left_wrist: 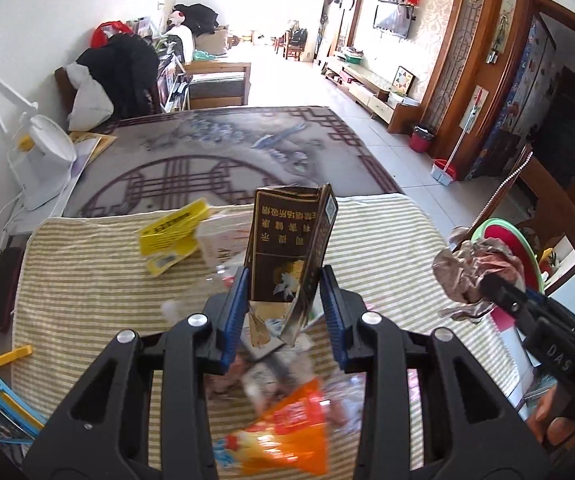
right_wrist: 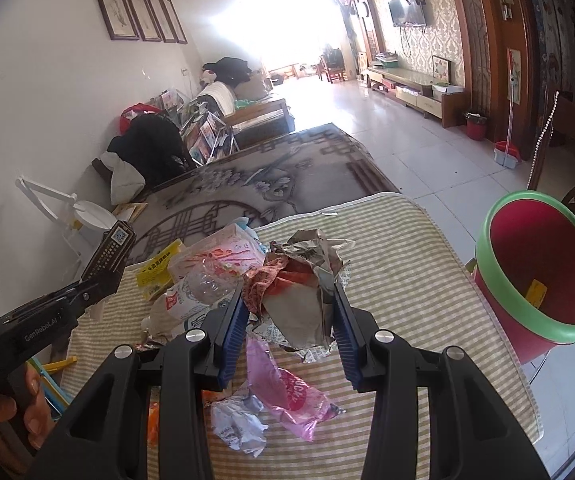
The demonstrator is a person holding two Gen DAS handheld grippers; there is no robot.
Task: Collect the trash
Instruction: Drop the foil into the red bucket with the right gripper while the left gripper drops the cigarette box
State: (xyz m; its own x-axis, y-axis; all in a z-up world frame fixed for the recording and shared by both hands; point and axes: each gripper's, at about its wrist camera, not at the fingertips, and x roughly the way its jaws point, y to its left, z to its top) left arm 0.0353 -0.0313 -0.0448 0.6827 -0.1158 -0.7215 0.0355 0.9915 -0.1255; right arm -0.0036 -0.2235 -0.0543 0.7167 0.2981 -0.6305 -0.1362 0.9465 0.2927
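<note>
Blue-padded left gripper (left_wrist: pixel 283 280) clamps an upright brown carton (left_wrist: pixel 287 244) with Chinese print, while right gripper (right_wrist: pixel 287 304) clenches crumpled paper (right_wrist: pixel 303 292) near the striped mat's (right_wrist: pixel 407 280) edge beside the red bin (right_wrist: pixel 535 276).

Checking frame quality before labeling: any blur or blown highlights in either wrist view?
Left wrist view: the orange wrapper and the litter under the left gripper are motion-smeared; the cigarette box is sharp. Right wrist view: the crumpled paper in the right gripper is crisp. Both views: the far window is blown out.

Sunlit tiled floor (right_wrist: pixel 419 148) — framed pictures (right_wrist: pixel 139 8) on white wall.
</note>
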